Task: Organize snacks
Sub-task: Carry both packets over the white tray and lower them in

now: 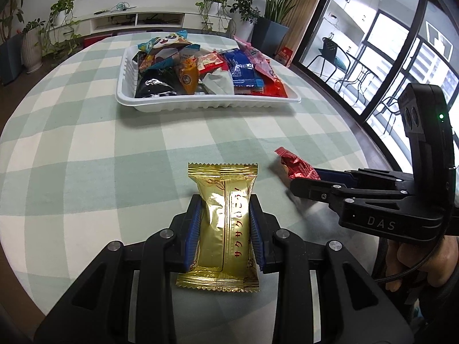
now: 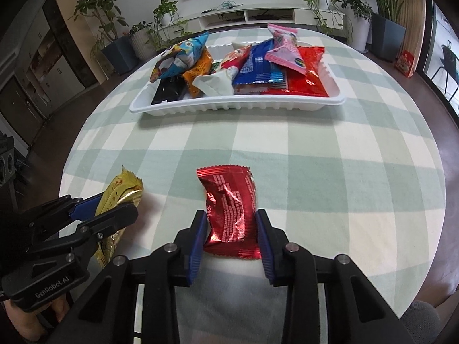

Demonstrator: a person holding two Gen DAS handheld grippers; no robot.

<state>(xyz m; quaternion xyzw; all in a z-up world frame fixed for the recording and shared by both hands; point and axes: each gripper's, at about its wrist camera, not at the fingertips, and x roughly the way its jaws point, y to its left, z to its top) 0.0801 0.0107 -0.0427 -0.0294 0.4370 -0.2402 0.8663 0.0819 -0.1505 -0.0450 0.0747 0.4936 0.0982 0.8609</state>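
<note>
A gold foil snack packet [image 1: 221, 220] lies on the checked tablecloth, and my left gripper [image 1: 225, 200] is shut on it, blue pads pressing both long sides. In the right wrist view the same gold packet [image 2: 120, 192] shows at the lower left inside the left gripper [image 2: 114, 203]. A crumpled red foil packet [image 2: 229, 200] rests on the cloth between the blue pads of my right gripper [image 2: 231, 215], which touch its two sides. From the left wrist view the red packet [image 1: 295, 166] pokes out of the right gripper [image 1: 304, 180]. Farther back stands a white tray [image 1: 206, 104] heaped with several snack packets.
The white tray [image 2: 235, 106] stands at the far middle of the round table [image 2: 315, 172], with bare cloth between it and the grippers. Potted plants [image 2: 387, 28] and a low white shelf [image 2: 258, 14] line the wall behind. A red box [image 2: 404, 63] sits on the floor at the right.
</note>
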